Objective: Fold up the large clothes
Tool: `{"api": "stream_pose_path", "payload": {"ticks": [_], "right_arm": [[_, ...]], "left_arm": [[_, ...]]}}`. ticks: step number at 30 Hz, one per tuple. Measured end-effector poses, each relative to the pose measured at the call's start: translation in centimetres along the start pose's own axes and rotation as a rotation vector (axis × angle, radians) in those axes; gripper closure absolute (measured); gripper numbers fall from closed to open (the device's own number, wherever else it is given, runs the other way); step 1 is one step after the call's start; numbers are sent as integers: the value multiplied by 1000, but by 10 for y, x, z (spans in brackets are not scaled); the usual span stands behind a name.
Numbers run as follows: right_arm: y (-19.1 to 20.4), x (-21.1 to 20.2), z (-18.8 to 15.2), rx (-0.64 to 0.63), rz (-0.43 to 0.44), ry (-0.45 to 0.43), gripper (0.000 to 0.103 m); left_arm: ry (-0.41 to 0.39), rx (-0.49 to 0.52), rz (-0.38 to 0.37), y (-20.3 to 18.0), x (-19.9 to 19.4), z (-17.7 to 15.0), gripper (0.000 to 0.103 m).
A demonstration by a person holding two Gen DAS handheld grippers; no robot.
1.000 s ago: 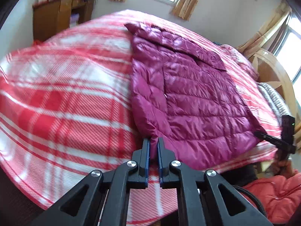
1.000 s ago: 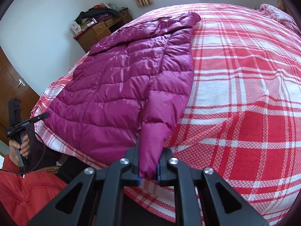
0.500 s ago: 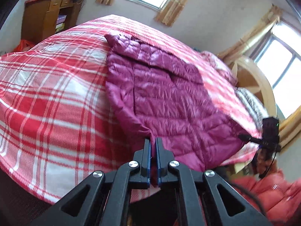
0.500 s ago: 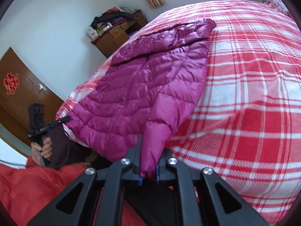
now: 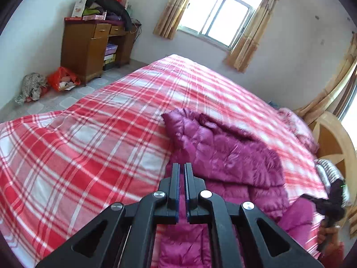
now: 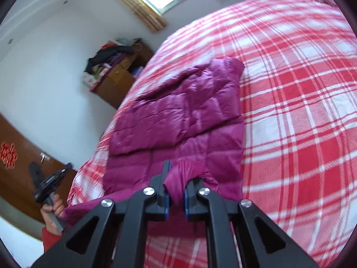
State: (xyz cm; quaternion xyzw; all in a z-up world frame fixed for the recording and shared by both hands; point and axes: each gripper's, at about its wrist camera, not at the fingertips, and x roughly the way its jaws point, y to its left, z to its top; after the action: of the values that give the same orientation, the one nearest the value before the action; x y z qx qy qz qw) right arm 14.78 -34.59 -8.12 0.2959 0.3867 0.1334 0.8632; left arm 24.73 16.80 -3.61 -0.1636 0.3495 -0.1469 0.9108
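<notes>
- Magenta puffer jacket [image 6: 178, 120] lies half-folded on the plaid bed [image 6: 301, 89], hem toward six o'clock
- Left gripper [image 5: 181, 167] and right gripper [image 6: 176, 174] each clamp a hem corner
- Likely light, puffy, slippery; corners give surest hold

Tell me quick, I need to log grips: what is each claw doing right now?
Left claw: closed on the purple jacket.
Right claw: closed on a bunched fold of the same jacket.

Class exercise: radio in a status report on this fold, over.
Left claw and right claw both shut on the magenta down jacket. Hem end lifted off the plaid bedspread. Nothing obstructing.
</notes>
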Motion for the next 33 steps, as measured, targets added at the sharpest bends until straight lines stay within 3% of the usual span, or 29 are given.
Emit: {"api": "stream_pose_path", "payload": {"ticks": [3,8,10,12,14,17,22,25,27,31,33], "right_arm": [[-14,31,12,35,-60,15,93],[-26,62,19,48,-132,31,93],[-30,68,18,53,-141,33,93],[-34,71,17,57,-140,32,93],[-38,70,16,78,-127,32,93],[-44,70,16,108,-112,34,93],[-43,70,21,100,-125,43,93],[-42,70,23,105,-127,41,93],[-42,69,24,96,-129,38,93],[-46,61,25,105,-106,9,90],[-49,55,25,107,-82,2,87]], "left_arm": [[-52,-45,-52,20,-19,15,100],[-203,12,-57,48,-96,21,100],[-210,69,-33,58,-121,13,99],[-161,143,9,61,-121,-2,99],[-78,194,17,61,-107,-24,99],[66,257,-53,45,-68,-62,99],[159,382,-181,-14,-4,-94,99],[181,431,-176,-42,33,-95,99],[199,358,-114,-45,64,-83,99],[255,104,28,-16,108,-59,99],[282,40,77,-7,122,-56,99]]}}
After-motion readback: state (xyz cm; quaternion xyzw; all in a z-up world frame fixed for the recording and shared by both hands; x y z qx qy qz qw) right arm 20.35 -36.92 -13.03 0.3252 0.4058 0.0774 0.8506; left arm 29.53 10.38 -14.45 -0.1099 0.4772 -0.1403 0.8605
